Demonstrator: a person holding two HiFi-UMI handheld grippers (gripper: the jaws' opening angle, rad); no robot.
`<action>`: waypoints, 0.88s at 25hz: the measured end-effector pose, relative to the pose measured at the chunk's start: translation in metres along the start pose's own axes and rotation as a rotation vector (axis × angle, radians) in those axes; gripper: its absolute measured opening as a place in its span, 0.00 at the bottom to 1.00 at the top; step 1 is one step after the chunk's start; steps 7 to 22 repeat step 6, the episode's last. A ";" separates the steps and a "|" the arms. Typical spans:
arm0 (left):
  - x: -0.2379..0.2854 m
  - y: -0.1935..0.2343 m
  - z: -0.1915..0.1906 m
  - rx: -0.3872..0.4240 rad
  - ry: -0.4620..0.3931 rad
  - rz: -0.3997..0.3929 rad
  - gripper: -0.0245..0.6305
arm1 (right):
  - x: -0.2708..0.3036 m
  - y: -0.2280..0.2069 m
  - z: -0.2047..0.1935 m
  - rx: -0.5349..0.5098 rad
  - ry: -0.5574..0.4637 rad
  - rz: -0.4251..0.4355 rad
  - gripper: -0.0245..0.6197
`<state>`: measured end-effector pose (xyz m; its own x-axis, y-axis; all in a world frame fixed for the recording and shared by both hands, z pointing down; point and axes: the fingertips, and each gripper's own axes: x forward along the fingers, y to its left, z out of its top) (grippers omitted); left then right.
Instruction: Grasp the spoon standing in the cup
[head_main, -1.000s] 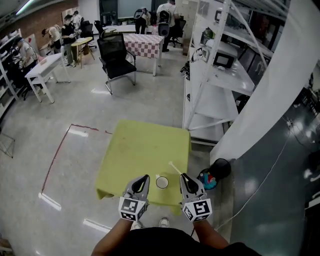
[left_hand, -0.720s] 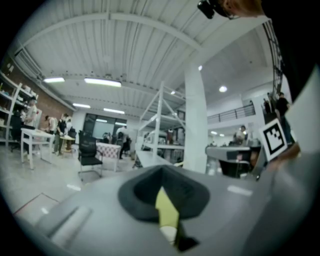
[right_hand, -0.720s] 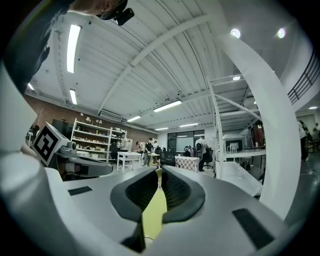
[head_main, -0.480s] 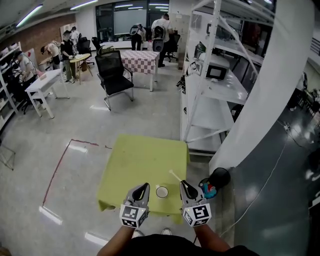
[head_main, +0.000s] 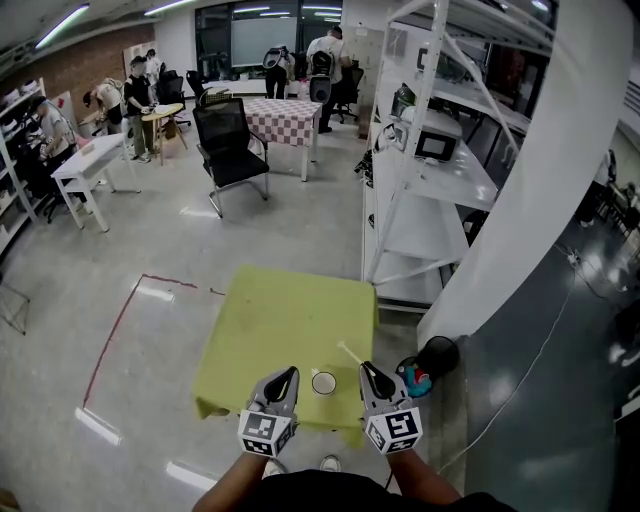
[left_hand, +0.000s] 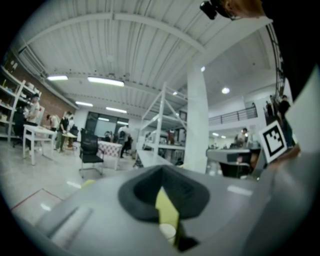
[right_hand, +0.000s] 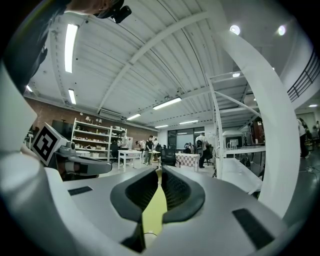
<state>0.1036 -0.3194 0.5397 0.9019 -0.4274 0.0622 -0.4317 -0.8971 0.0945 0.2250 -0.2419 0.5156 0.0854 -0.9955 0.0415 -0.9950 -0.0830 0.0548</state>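
Note:
A small white cup (head_main: 324, 382) stands near the front edge of the yellow-green table (head_main: 285, 320). A thin white spoon (head_main: 349, 353) slants up to the right just beyond the cup; I cannot tell whether its lower end sits in the cup. My left gripper (head_main: 287, 375) hovers just left of the cup and my right gripper (head_main: 366, 371) just right of it, both with tips together and holding nothing. In the left gripper view the cup (left_hand: 167, 231) shows through the slit below the left gripper (left_hand: 161, 192). The right gripper (right_hand: 159, 172) likewise shows only table through its slit.
White metal shelving (head_main: 420, 200) and a broad white slanting column (head_main: 530, 190) stand right of the table. A blue and red object (head_main: 415, 381) and a black round thing (head_main: 438, 352) lie on the floor by the table's right corner. A black chair (head_main: 228, 125) stands further back.
The head view has tipped a little, so table, cup and grippers sit slightly lower in the picture. Both grippers keep their places on either side of the cup.

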 end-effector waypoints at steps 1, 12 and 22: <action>-0.001 0.000 0.001 -0.002 -0.001 -0.001 0.05 | 0.000 0.001 0.001 -0.001 0.000 0.000 0.08; 0.000 -0.004 0.002 -0.007 -0.009 -0.003 0.05 | -0.001 -0.001 0.001 -0.010 0.003 0.005 0.08; 0.000 -0.004 0.002 -0.007 -0.009 -0.003 0.05 | -0.001 -0.001 0.001 -0.010 0.003 0.005 0.08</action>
